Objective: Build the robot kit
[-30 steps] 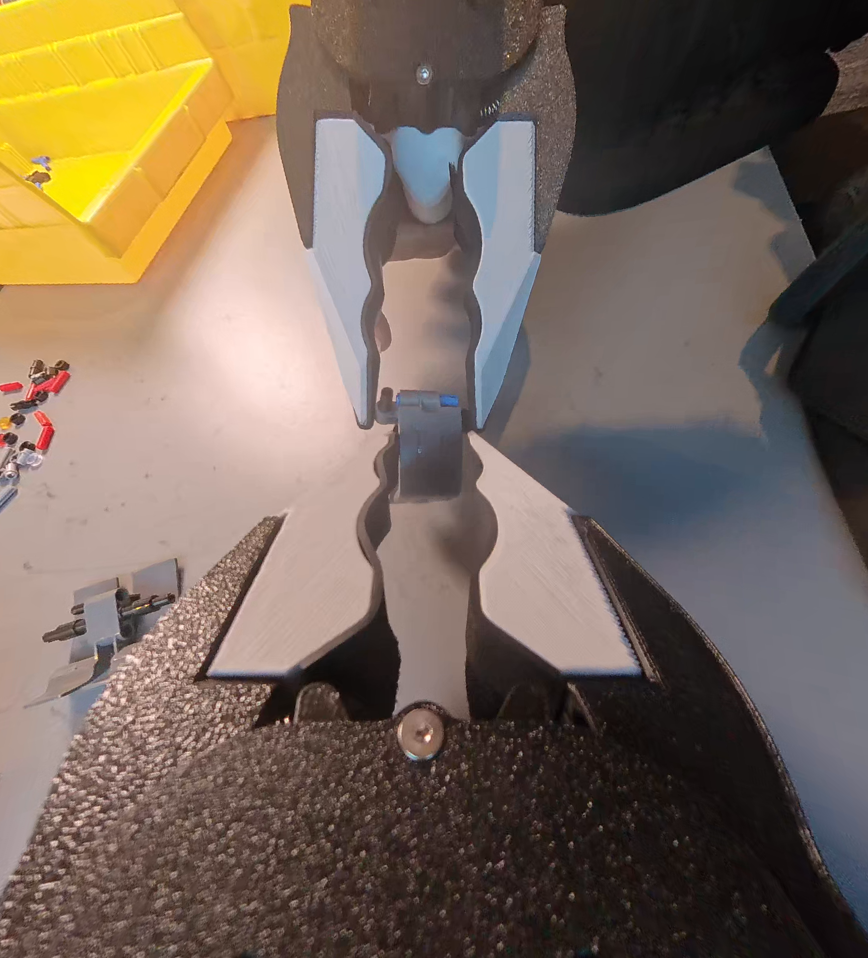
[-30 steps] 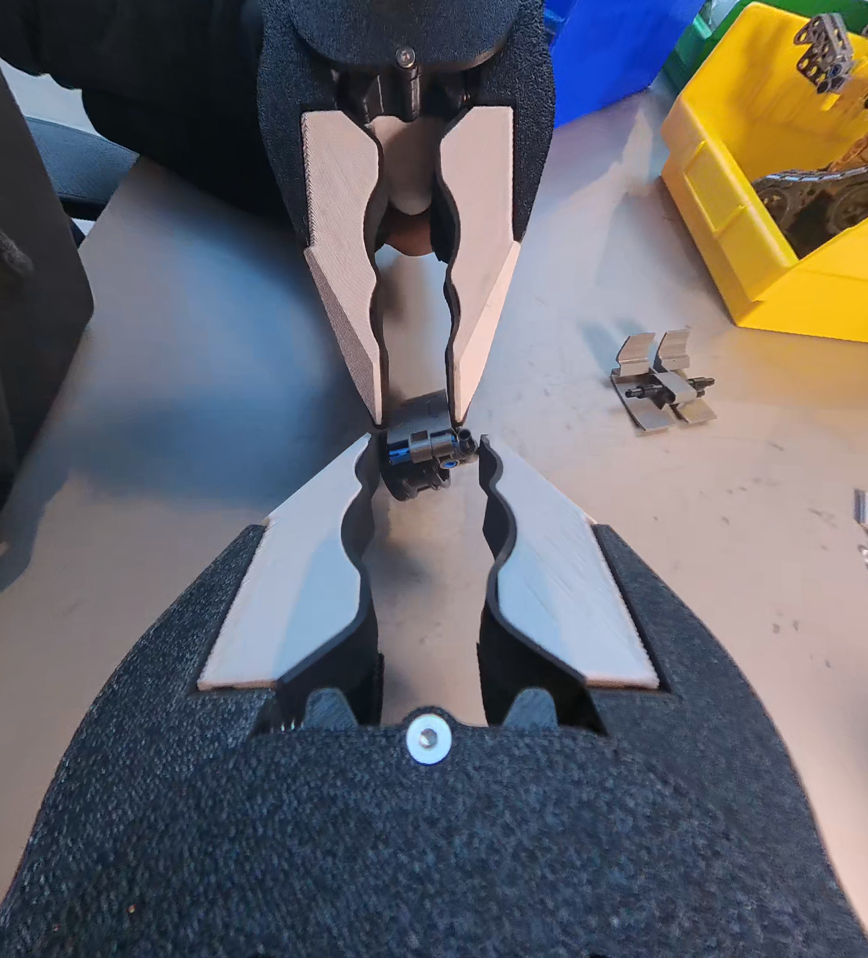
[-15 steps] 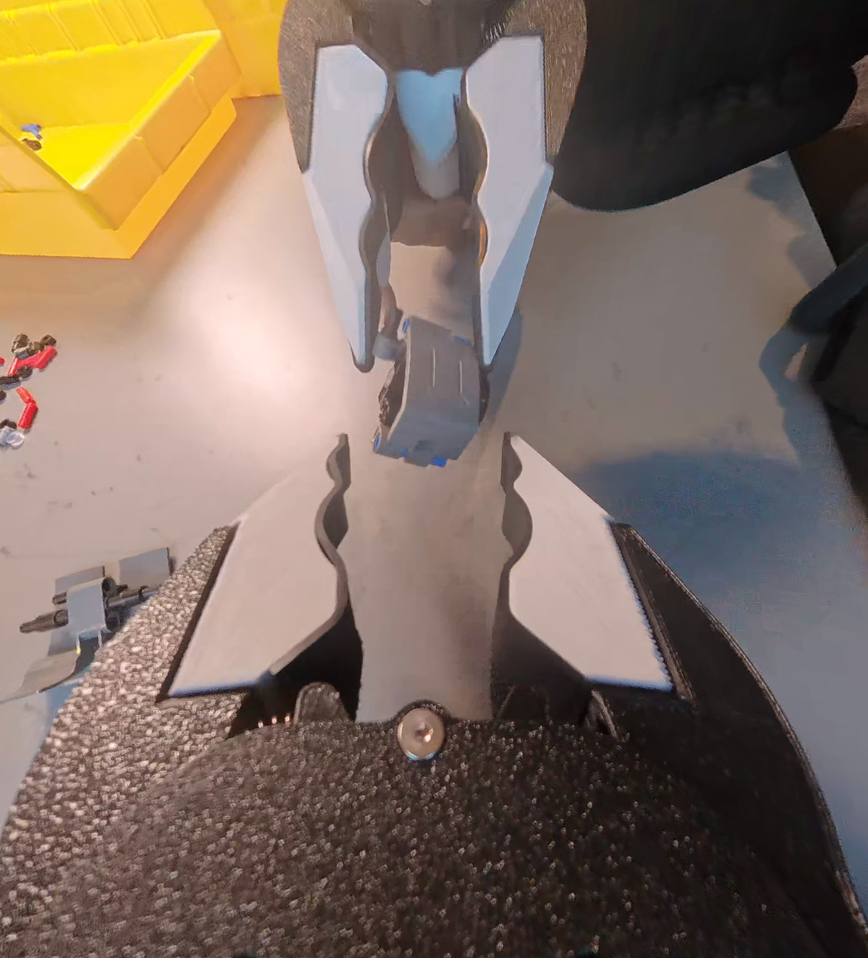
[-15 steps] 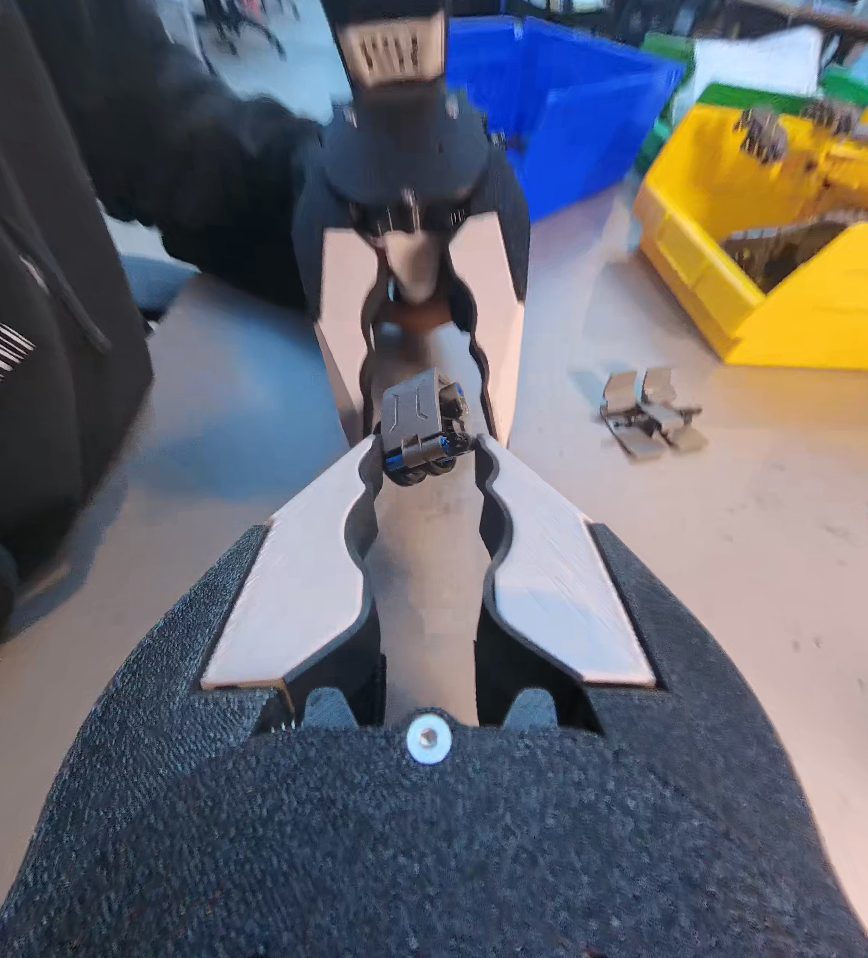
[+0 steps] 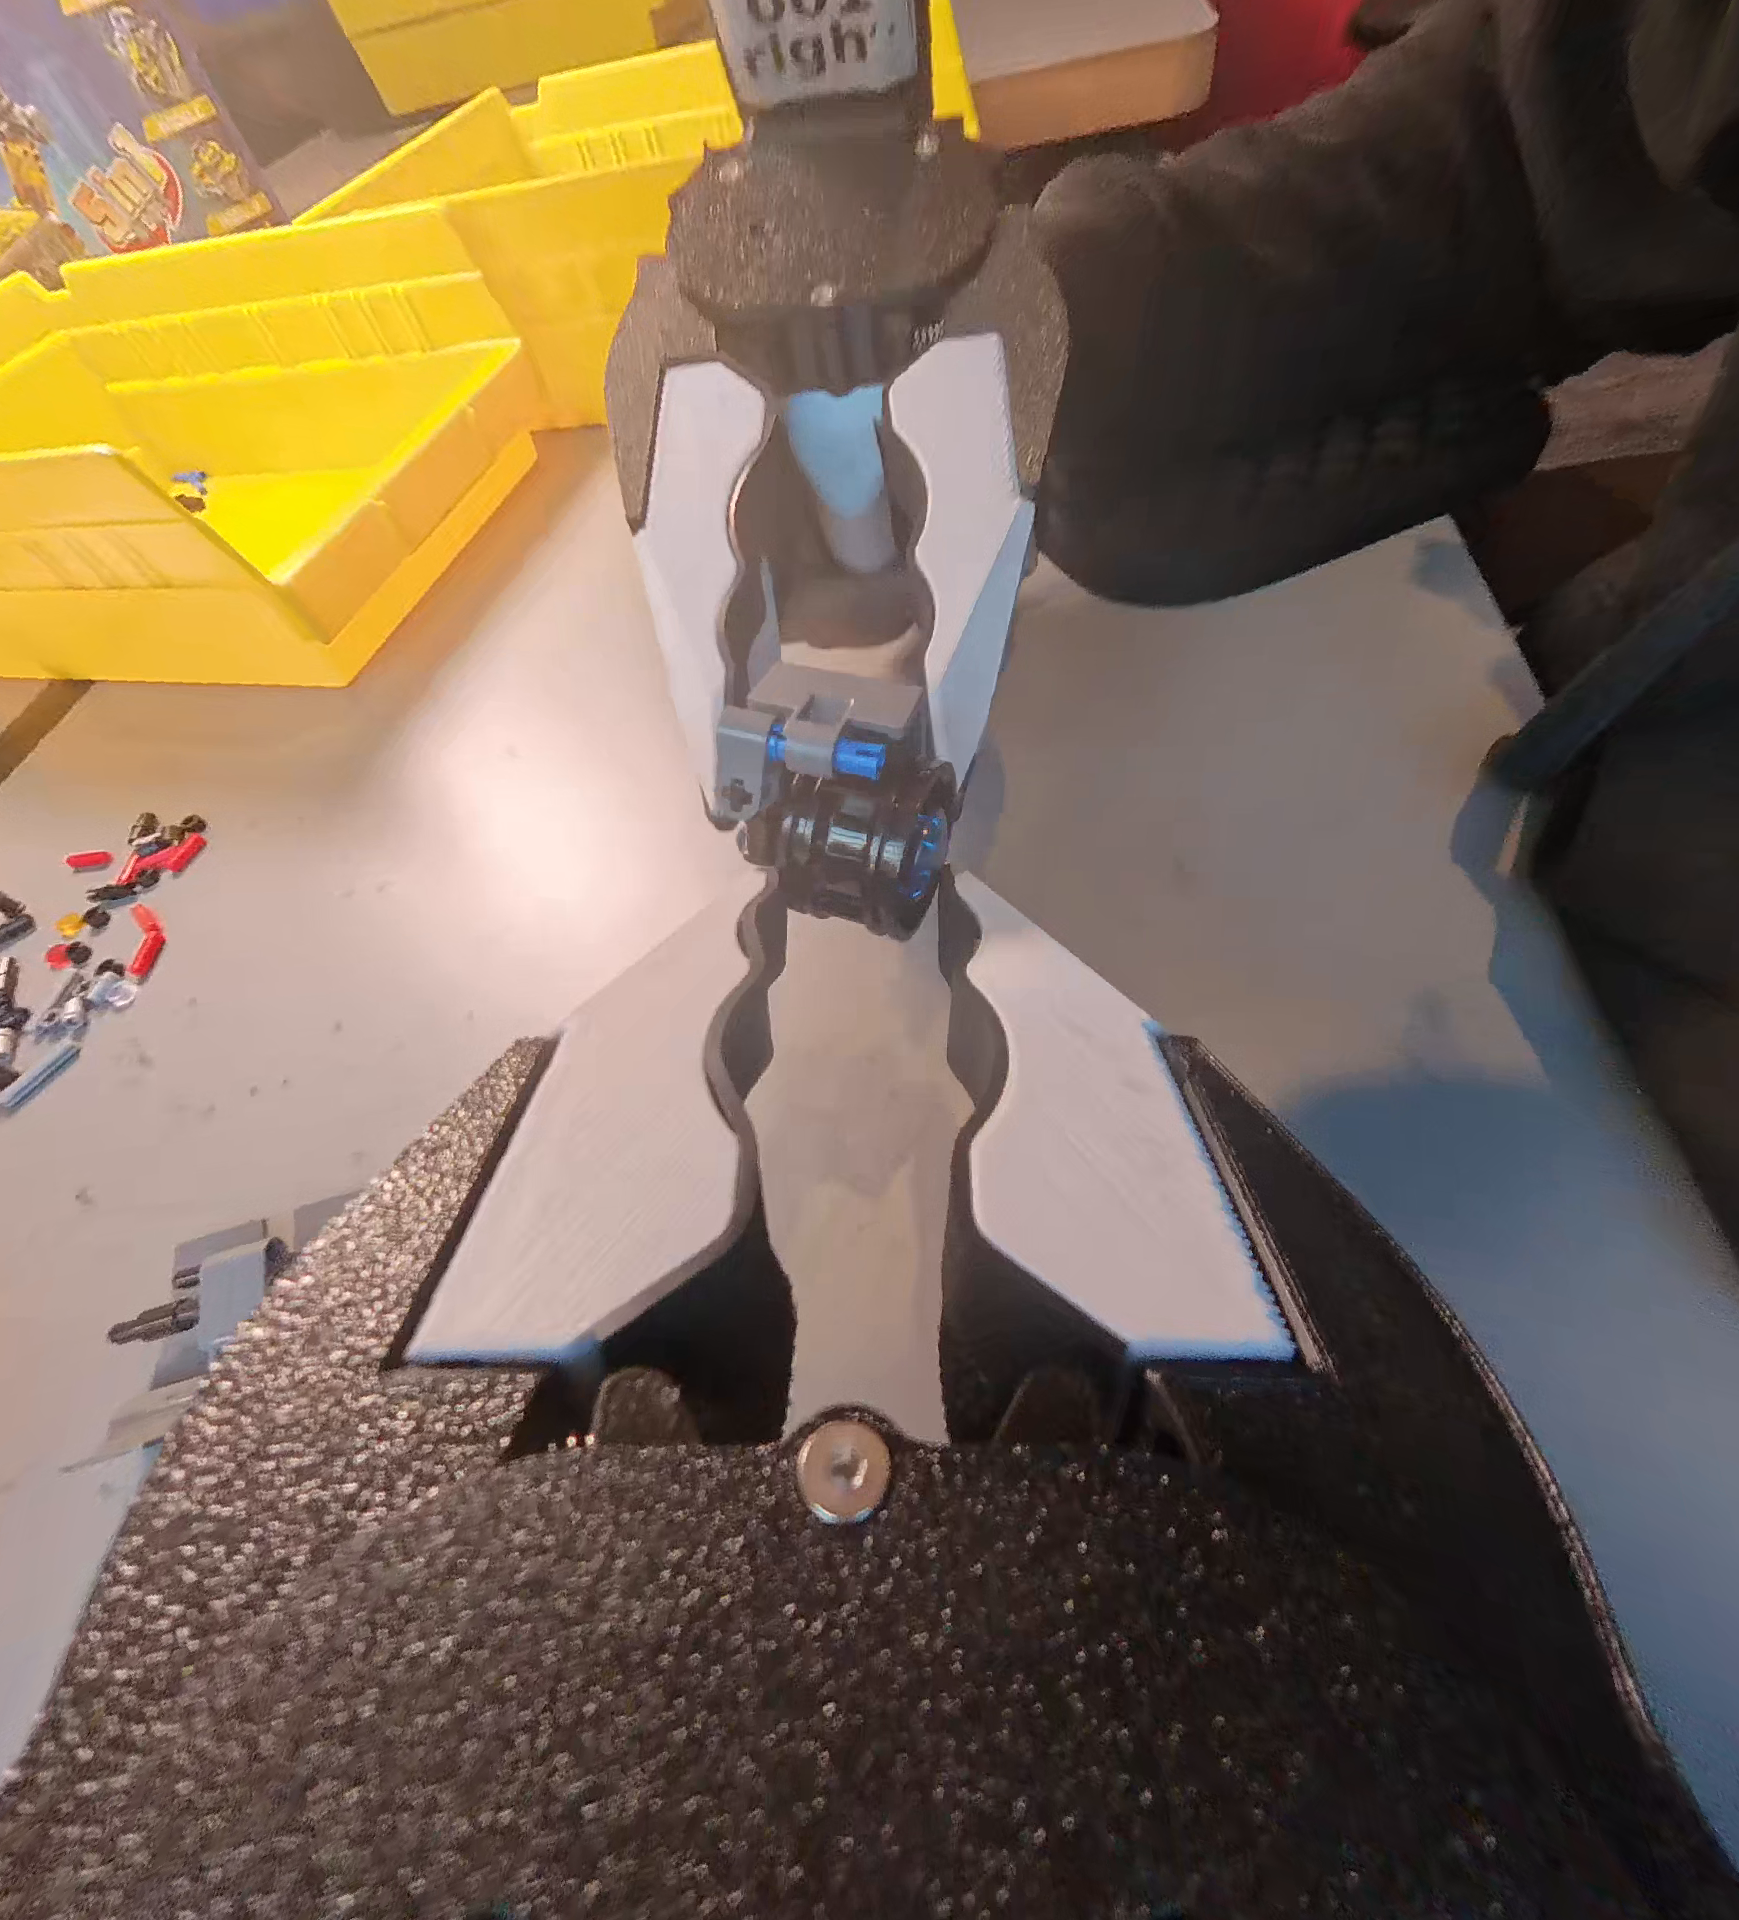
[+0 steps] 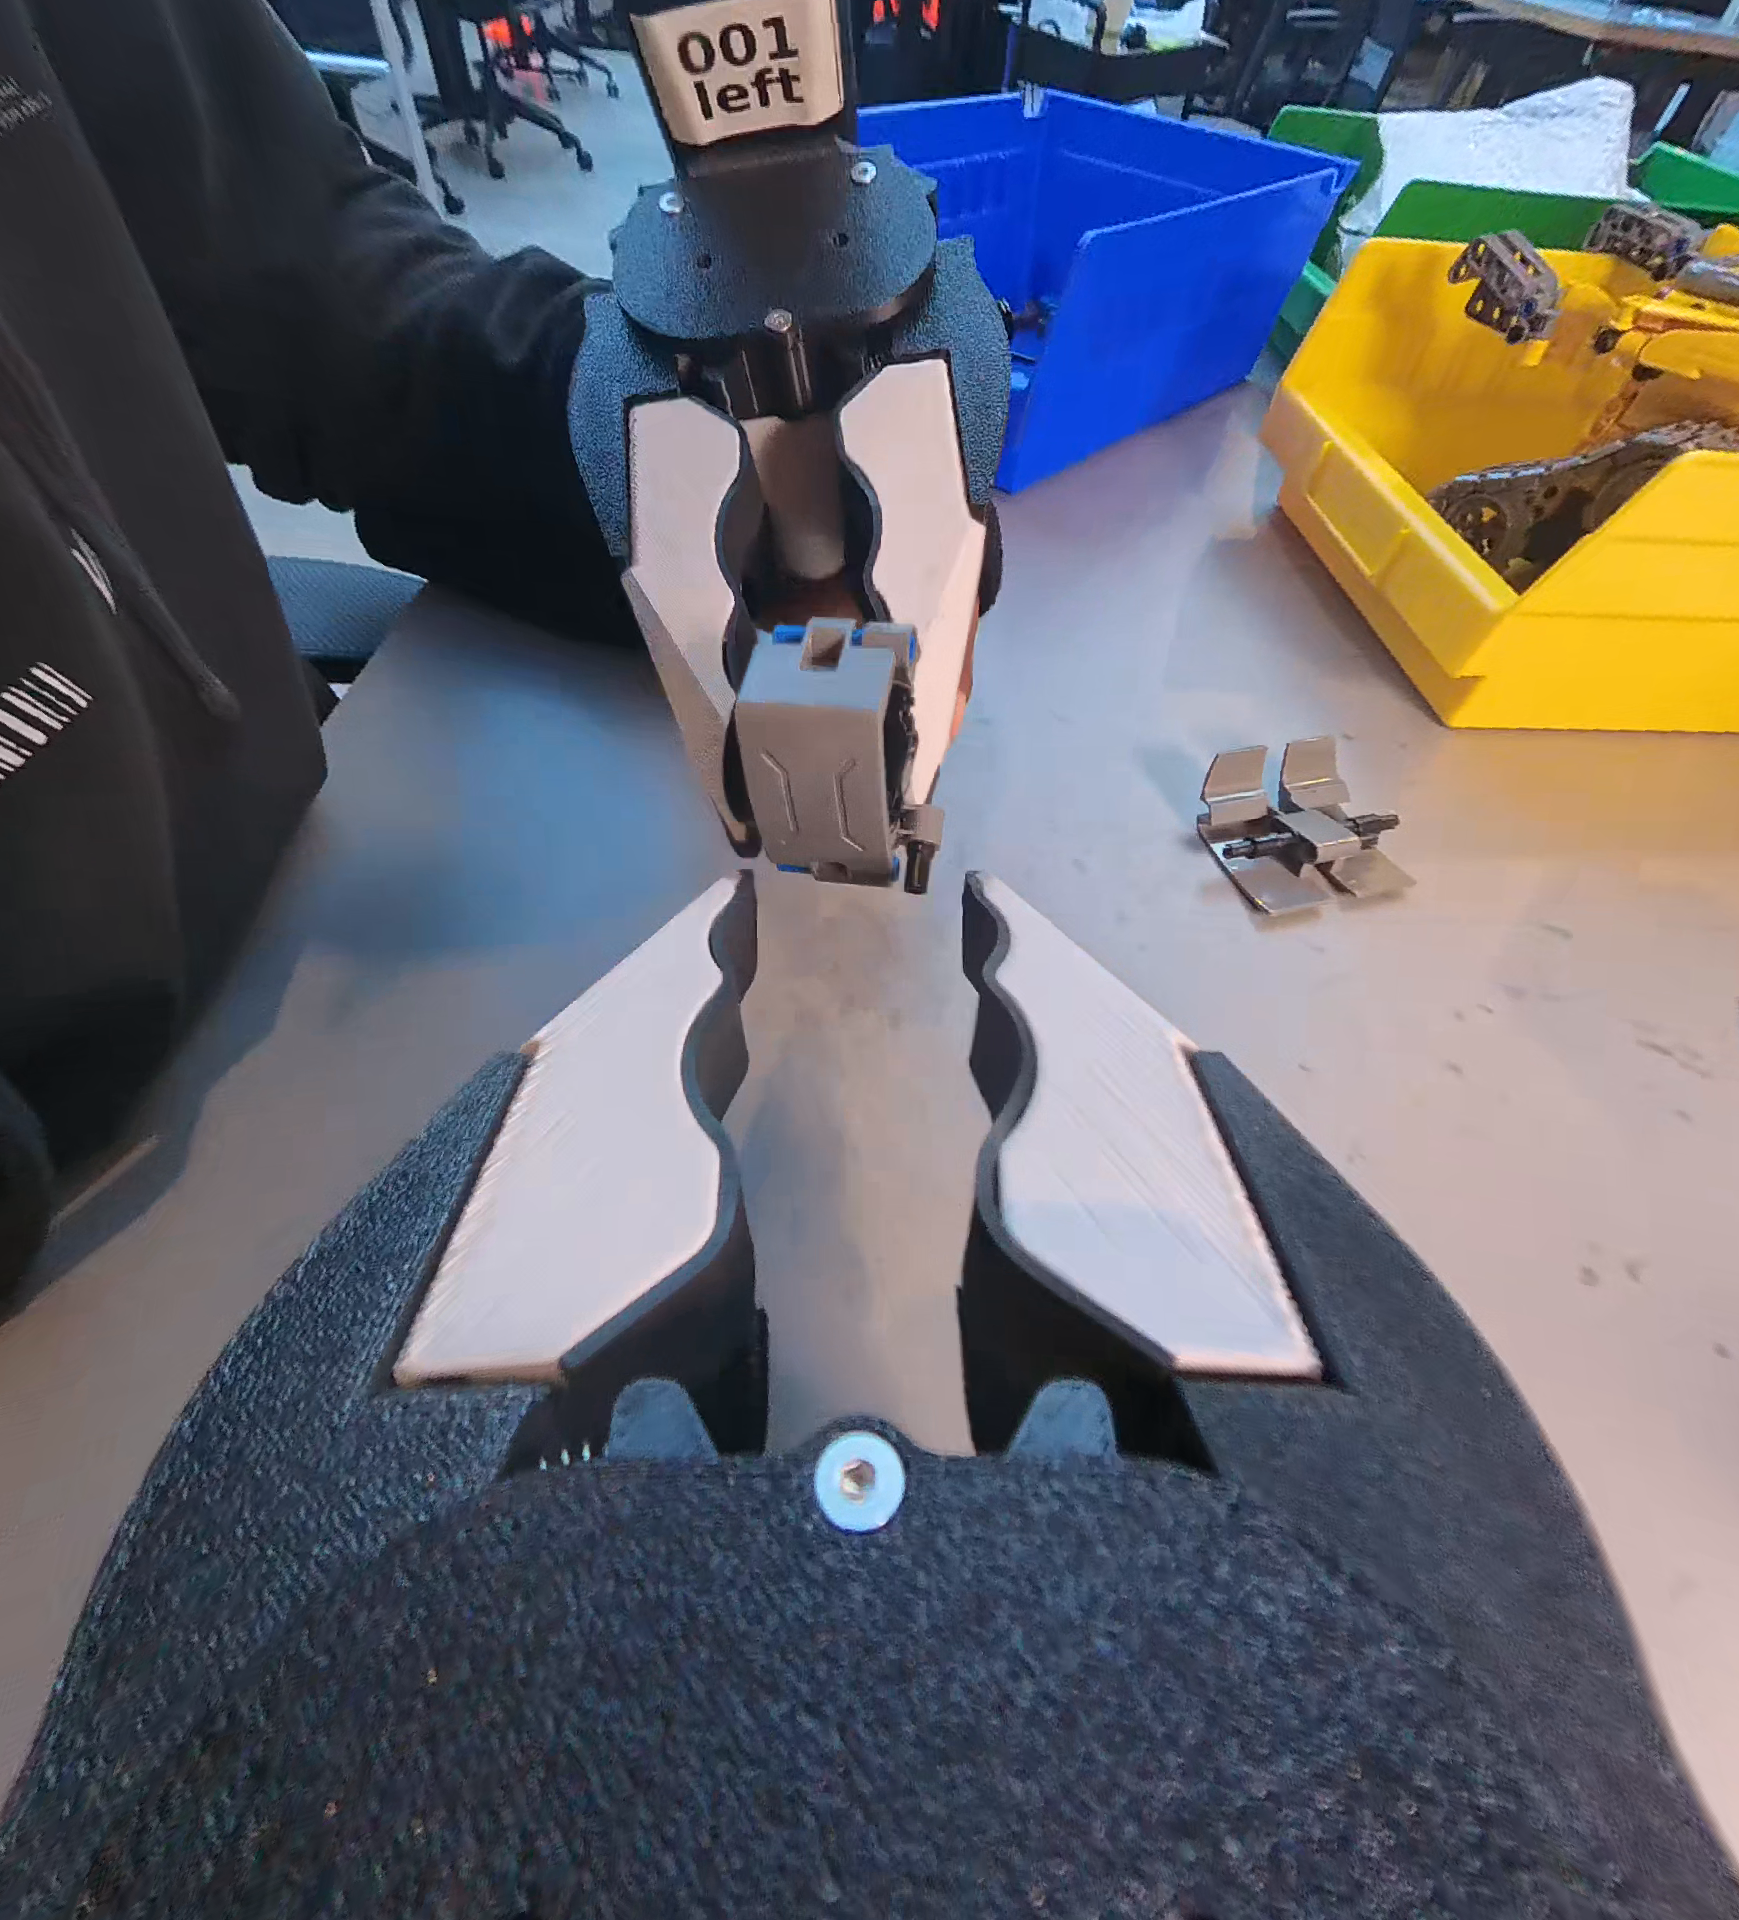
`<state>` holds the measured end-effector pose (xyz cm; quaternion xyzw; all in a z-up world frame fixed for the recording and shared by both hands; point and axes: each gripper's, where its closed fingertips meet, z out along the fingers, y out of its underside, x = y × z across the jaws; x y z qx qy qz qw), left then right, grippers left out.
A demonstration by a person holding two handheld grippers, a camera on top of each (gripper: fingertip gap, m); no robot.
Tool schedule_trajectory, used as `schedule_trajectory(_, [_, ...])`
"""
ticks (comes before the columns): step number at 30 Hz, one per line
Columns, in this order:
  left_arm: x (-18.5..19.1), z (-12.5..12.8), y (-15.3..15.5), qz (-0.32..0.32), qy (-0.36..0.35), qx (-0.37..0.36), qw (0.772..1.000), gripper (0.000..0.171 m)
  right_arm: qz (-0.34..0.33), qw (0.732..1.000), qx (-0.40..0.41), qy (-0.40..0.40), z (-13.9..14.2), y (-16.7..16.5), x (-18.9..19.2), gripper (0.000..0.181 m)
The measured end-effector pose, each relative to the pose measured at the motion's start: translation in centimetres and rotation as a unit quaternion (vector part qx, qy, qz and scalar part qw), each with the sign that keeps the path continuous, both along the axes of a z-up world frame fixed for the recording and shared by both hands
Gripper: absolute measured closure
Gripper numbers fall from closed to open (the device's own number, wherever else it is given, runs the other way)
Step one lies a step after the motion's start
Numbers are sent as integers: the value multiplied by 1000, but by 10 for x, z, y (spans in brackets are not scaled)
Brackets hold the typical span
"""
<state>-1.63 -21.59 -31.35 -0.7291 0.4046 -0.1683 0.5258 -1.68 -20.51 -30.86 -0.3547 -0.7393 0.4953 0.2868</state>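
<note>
A small brick assembly (image 5: 844, 821) with a grey panel, blue pins and a black wheel hangs above the grey table (image 5: 429, 831), between both grippers, which meet tip to tip. In the left wrist view my left gripper (image 5: 854, 904) is shut on the black wheel at its lower end. The right gripper (image 5: 839, 800) faces it from above, its fingers flanking the blue-pin axle. In the right wrist view the grey panel of the assembly (image 6: 813, 769) faces the camera. My right gripper (image 6: 854, 883) grips its lower edge at the very tips. The left gripper (image 6: 834, 821) is behind it.
Yellow bins (image 5: 221, 436) stand at the back left, with loose small parts (image 5: 65, 977) in front. A grey part with black pins (image 6: 1296, 831) lies on the table. A blue bin (image 6: 1104, 260) and a yellow bin (image 6: 1571, 623) holding a yellow model stand behind. A person's black sleeve (image 6: 377, 343) is at the left. The tips of both grippers are at nearly the same place.
My left gripper, holding the assembly a second ago, opened, then shut on the black wheel. The right gripper kept its width. Both grippers rose from the table and the assembly turned upright.
</note>
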Motion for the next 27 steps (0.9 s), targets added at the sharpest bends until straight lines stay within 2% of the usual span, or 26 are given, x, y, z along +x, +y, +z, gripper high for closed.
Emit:
schedule_trajectory(5, [-4, -13, 3, 16, 44, -12, 999, 144, -14, 999, -20, 32, 25, -6, -3, 140])
schedule_trajectory(7, [-4, -20, 3, 18, 59, -24, 998, 144, -21, 999, 13, 28, 20, -12, -8, 141])
schedule_trajectory(9, [-3, -25, 3, 17, 69, -31, 997, 144, -27, 998, 43, 25, 12, -14, -10, 154])
schedule_trajectory(21, [0, -33, -2, 3, 75, -48, 996, 144, -7, 999, 45, 7, 2, -15, -5, 154])
schedule_trajectory(24, [1, -28, -8, -17, 48, -59, 997, 144, 2, 1000, 29, 11, 5, -16, -2, 155])
schedule_trajectory(25, [-1, -23, -9, -18, 31, -61, 998, 138, 1, 1000, 26, 9, 5, -15, -1, 155])
schedule_trajectory(27, [-3, -11, -11, -24, -12, -60, 998, 136, 9, 1000, 14, 2, 5, -15, 1, 155])
